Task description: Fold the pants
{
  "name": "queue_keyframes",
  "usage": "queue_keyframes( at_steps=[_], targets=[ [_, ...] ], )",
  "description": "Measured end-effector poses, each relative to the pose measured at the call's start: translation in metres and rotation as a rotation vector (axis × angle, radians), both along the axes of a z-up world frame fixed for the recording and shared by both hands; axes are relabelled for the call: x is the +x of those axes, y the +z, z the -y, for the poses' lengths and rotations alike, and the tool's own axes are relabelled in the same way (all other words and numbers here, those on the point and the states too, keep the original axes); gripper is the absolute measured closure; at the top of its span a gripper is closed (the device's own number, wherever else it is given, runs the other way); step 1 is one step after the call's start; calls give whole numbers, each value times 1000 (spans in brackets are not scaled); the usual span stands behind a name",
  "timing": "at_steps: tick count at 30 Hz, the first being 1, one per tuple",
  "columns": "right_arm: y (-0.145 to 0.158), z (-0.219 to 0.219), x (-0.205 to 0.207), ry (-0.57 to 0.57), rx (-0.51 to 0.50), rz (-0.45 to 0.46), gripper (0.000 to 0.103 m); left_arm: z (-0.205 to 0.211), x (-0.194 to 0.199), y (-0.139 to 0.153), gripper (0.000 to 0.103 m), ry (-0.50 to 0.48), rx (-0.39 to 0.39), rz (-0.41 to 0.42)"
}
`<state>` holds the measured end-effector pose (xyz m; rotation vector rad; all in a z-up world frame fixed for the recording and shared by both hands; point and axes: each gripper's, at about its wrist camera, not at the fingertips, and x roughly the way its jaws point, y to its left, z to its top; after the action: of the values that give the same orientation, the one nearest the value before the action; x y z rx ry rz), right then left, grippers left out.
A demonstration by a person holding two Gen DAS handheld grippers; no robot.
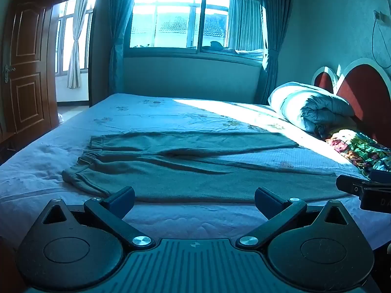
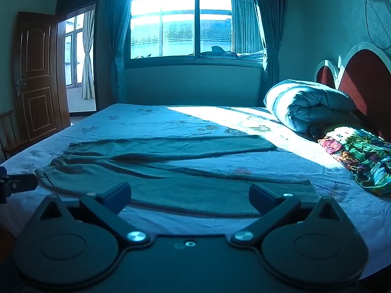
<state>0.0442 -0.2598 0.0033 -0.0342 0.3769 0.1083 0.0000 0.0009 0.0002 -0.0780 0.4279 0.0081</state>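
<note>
Grey-green pants (image 1: 185,166) lie flat along the bed's (image 1: 171,112) near edge, waistband toward the door-side end. Left gripper (image 1: 194,199) and right gripper (image 2: 190,195) hover there, fingers spread wide, holding nothing.

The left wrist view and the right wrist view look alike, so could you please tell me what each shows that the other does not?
Only the left wrist view shows the right gripper, at its right edge. Only the right wrist view shows the left gripper, at its left edge, and a chair beside the door. Both show the pants spread flat on the bed, the rolled quilt, the window, and open jaws near the pants' near edge.
</note>
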Motion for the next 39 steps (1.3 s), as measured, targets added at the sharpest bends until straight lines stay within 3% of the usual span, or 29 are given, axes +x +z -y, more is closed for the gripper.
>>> queue_keyframes(
  at_steps=[39],
  targets=[
    [1, 4, 2, -19, 4, -7, 6, 3, 1, -2, 0, -16, 25, -11]
  ],
)
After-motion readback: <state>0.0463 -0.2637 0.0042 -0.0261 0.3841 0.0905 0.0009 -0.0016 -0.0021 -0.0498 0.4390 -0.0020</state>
